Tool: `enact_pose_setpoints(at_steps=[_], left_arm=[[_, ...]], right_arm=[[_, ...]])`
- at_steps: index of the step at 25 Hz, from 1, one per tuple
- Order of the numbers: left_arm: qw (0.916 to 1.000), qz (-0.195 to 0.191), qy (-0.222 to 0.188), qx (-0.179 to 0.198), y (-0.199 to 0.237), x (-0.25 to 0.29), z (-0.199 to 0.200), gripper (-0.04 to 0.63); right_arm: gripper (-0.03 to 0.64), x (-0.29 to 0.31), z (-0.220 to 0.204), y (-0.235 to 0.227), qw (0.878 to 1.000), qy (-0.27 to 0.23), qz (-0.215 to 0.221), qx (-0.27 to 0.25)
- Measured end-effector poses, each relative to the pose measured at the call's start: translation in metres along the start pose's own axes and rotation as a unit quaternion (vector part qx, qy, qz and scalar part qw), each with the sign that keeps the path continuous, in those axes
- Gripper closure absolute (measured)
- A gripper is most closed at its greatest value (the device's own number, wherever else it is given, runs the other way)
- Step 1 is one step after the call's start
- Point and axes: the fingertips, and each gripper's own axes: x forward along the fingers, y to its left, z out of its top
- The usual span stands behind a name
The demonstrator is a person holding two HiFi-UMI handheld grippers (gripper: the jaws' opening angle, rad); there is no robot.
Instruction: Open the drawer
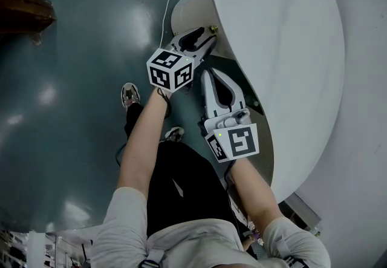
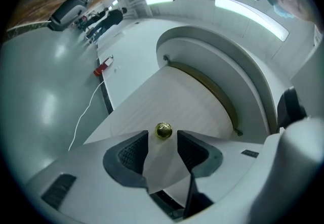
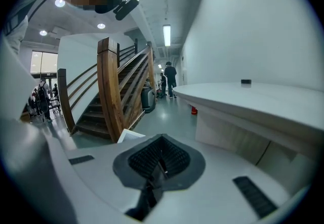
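- The left tongs (image 1: 202, 37) reach toward the pale wood-grain curved drawer front (image 2: 172, 101) beneath the white curved counter (image 1: 284, 49). They are spread apart, gripping nothing.
- Only the left gripper view shows the small round brass knob (image 2: 163, 130) at the mouth of the gap between the dark ribbed pads (image 2: 132, 152), with neither pad touching it. In the head view it is a mere speck (image 1: 213, 29) just beyond the tips.
- The right tongs (image 1: 207, 73), clenched on nothing, hang beside the counter's edge, behind the left tongs.
- Only the right gripper view takes in a brown wooden staircase (image 3: 114, 96) and people standing down the corridor (image 3: 170, 77).
- A thin white cable (image 2: 88, 112) trails across the grey floor.
- No view shows the drawer's inside.
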Motion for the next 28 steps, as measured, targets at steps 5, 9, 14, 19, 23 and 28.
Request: enact_pose_setpoints(at_steps=[5,9,14,19,23,28], left_arm=[[0.9994,-0.016,-0.012,-0.029,0.003,0.008,0.001,0.413],[0.9993,-0.025,-0.011,-0.024,-0.003,0.016,0.002,0.408],[0.9995,-0.018,-0.010,-0.024,-0.002,0.016,0.004,0.471],[0.9998,-0.005,-0.003,-0.019,-0.001,0.017,0.004,0.493],[0.9999,-0.002,0.007,-0.013,-0.001,0.017,0.002,0.494],[0.9998,0.006,0.007,-0.016,0.001,0.012,0.003,0.495]], right_arm=[[0.604,0.005,-0.004,-0.005,1.000,0.004,-0.005,0.008],[0.604,0.004,-0.007,-0.006,1.000,0.011,-0.005,0.021],[0.604,0.002,-0.010,-0.004,1.000,0.019,-0.001,0.024],[0.604,0.002,-0.010,0.000,0.999,0.023,0.000,0.035],[0.604,0.001,-0.008,0.005,0.999,0.025,0.005,0.034],[0.604,0.000,-0.005,0.009,0.999,0.025,0.008,0.039]])
